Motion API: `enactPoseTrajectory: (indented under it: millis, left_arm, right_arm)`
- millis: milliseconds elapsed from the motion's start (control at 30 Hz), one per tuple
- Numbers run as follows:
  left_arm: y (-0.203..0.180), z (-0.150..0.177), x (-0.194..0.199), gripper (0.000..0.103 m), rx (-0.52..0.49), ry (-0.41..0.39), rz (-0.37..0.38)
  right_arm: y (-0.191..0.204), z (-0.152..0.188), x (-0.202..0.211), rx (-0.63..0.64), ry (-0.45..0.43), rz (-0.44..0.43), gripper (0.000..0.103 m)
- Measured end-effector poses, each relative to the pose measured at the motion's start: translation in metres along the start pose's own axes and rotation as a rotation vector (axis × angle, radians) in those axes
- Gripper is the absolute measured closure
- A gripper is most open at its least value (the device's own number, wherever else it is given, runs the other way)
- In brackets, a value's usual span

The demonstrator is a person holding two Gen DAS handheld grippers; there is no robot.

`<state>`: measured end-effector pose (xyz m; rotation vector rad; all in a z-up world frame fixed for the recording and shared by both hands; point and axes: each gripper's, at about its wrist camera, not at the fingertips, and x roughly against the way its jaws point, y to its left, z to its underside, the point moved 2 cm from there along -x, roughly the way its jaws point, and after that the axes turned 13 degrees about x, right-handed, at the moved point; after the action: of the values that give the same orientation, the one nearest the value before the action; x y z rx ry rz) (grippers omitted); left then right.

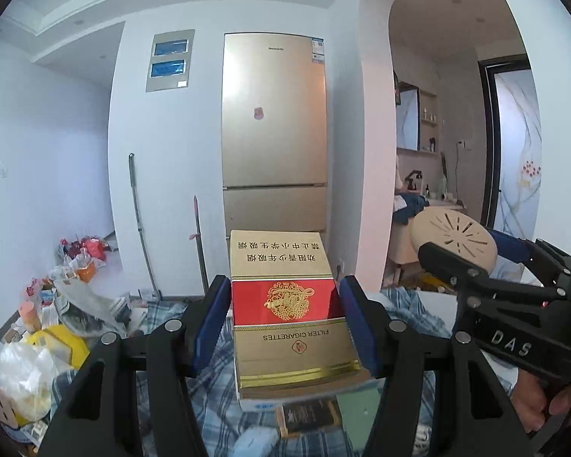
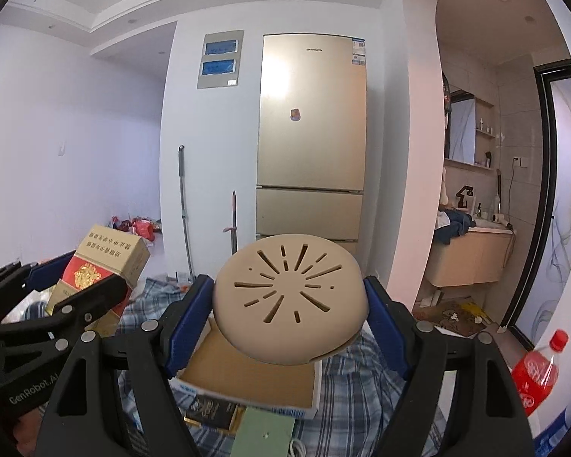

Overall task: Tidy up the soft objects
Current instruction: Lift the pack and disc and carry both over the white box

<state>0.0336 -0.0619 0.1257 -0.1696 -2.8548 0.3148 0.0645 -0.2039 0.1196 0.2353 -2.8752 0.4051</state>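
Gold refrigerator (image 2: 310, 133): tall, three doors, standing against the white wall straight ahead; a small sticker on the upper door.

Plaid blanket (image 2: 342, 377): blue and white checks, spread low across the foreground under both tools.

Open cardboard box (image 2: 247, 373): brown inside, white and blue rim, lying on the blanket below the right tool.

Red soda bottle (image 2: 536, 373): red cap, tilted, at the far right edge.

Left gripper (image 1: 283, 316): black frame, blue pads, clenched on the cigarette carton (image 1: 285, 304). The carton is gold with a red band, held up in the air, its print upside down, its far end pointing towards the refrigerator.

Right gripper (image 2: 289, 308): same make, blue pads pressed to either side of the beige round case (image 2: 289, 297). The case is domed, cut with radiating slots, held above the open box, tilted towards the camera.
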Motion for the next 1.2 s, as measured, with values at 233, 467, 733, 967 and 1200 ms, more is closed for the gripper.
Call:
enactPoseTrajectory:
  millis: [233,467,733,967,1200]
  left_arm:
    - [0.003,-0.03,-0.018,0.041,0.0,-0.016,-0.009]
    - [-0.003,-0.052,-0.026,0.041,-0.013,-0.046,0.003]
    - [0.009,-0.042,-0.061,0.041,0.006,0.015,-0.031]
    - [0.017,-0.025,-0.095,0.041,-0.029,0.077,-0.08]
    - [0.027,0.005,-0.144,0.041,-0.018,0.234,-0.086]
  right_arm:
    - [-0.01,-0.025,-0.021,-0.023,-0.02,0.006,0.026]
    - [-0.008,-0.028,-0.037,-0.033,-0.037,-0.004,0.026]
    - [-0.011,-0.002,-0.068,-0.091,0.022,-0.039,0.026]
    - [-0.01,0.016,-0.092,-0.087,0.077,-0.04,0.026]
    - [-0.002,0.046,-0.126,-0.08,0.204,-0.063,0.026]
